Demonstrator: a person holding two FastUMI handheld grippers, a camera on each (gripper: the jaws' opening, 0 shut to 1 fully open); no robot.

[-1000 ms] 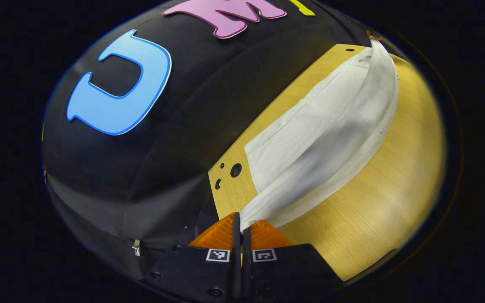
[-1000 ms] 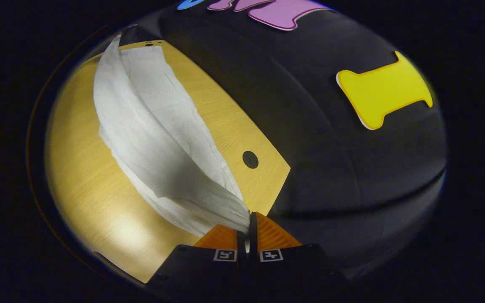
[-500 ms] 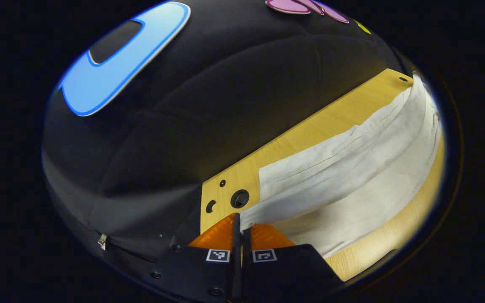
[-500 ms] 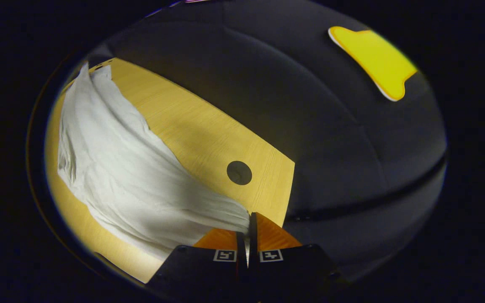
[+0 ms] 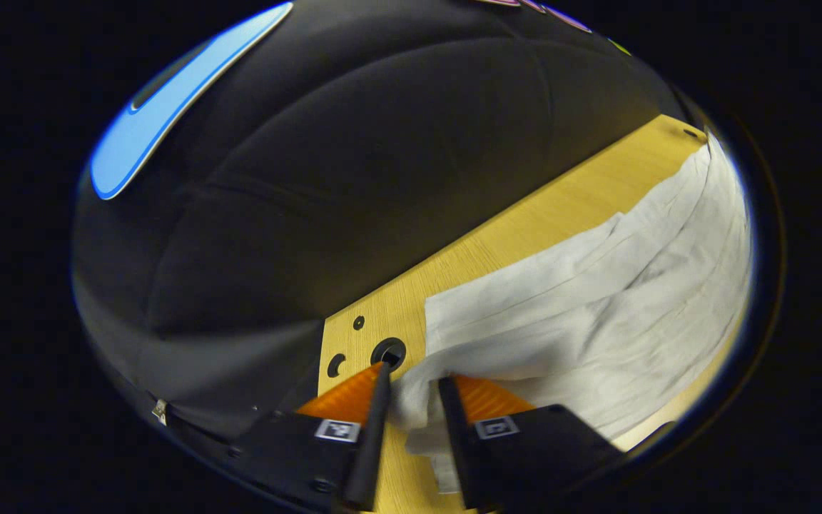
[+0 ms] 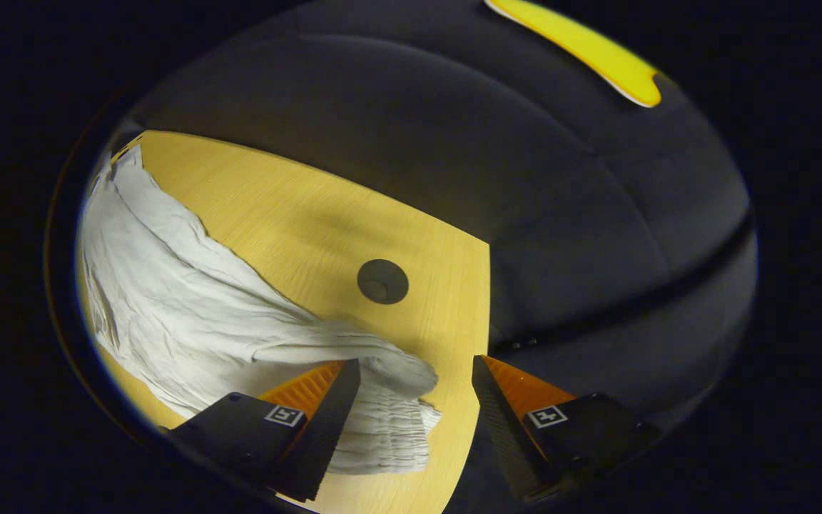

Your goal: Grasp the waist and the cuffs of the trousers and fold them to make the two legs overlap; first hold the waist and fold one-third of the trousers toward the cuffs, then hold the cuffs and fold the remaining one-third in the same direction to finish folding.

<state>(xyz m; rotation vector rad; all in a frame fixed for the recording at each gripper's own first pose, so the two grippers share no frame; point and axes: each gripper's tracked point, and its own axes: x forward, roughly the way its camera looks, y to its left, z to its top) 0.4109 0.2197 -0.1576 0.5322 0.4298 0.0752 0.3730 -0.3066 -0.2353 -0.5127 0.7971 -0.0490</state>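
White trousers point(image 5: 596, 321) lie lengthwise on the wooden table point(image 5: 525, 221), one leg laid over the other, slightly rumpled. My left gripper point(image 5: 413, 375) is open at one end of them, low over the table. A bunched corner of cloth lies loose between its parted fingers. In the right gripper view the trousers point(image 6: 183, 314) run off to the left, and their gathered elastic waistband point(image 6: 389, 432) lies near the table's corner. My right gripper point(image 6: 415, 361) is wide open over that end, its fingers clear of the cloth.
A round cable hole point(image 5: 389, 352) and two small holes sit in the table's corner just beyond my left gripper. Another round hole point(image 6: 382, 280) lies ahead of my right gripper. The table's edge point(image 6: 486, 300) drops off to the black booth wall.
Both grippers came down toward the table with the lifted layer, laying it over the lower one. Both were shut on the cloth and have now opened and let go.
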